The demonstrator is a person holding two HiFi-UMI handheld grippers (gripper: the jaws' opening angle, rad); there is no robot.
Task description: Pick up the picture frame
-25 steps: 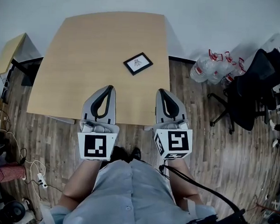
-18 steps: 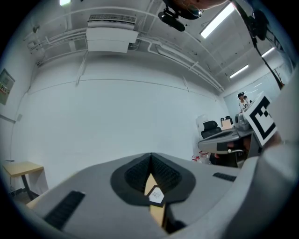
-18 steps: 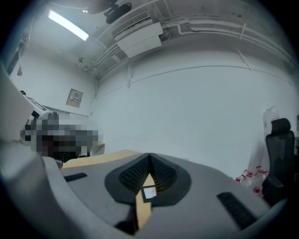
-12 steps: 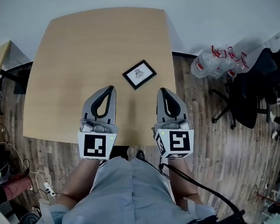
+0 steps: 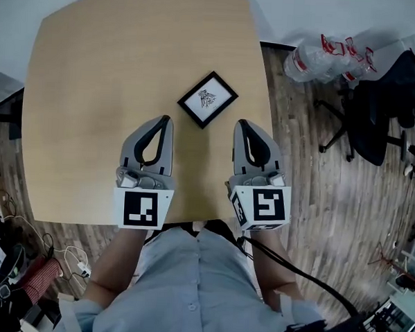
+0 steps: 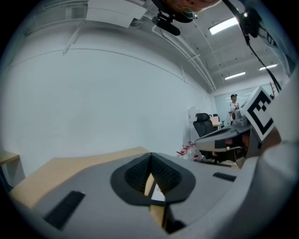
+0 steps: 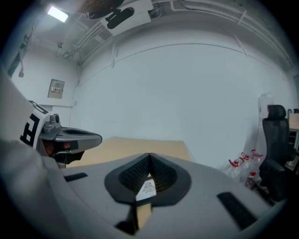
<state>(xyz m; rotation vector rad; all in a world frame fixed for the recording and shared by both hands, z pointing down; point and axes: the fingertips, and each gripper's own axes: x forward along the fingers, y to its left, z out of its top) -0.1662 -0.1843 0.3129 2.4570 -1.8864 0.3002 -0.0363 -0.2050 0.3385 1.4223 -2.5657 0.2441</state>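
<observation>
picture frame (image 5: 208, 99): laid flat on table (image 5: 80, 86), just ahead of and between the grippers | left gripper (image 5: 163, 119): jaws pressed together, nothing held | right gripper (image 5: 241, 123): likewise closed, nothing held | clear bottles (image 5: 317, 55): seen on floor beside table

No words, numbers or brand names can be read anywhere. The cubes on the left claw (image 5: 163, 120) and the right claw (image 5: 241, 124) carry only black-and-white square marker patterns. The picture frame (image 5: 207, 99) holds a small dark drawing without legible print. A wall plaque (image 7: 56, 88) and the red bottle labels (image 5: 333, 45) are too small to read.
</observation>
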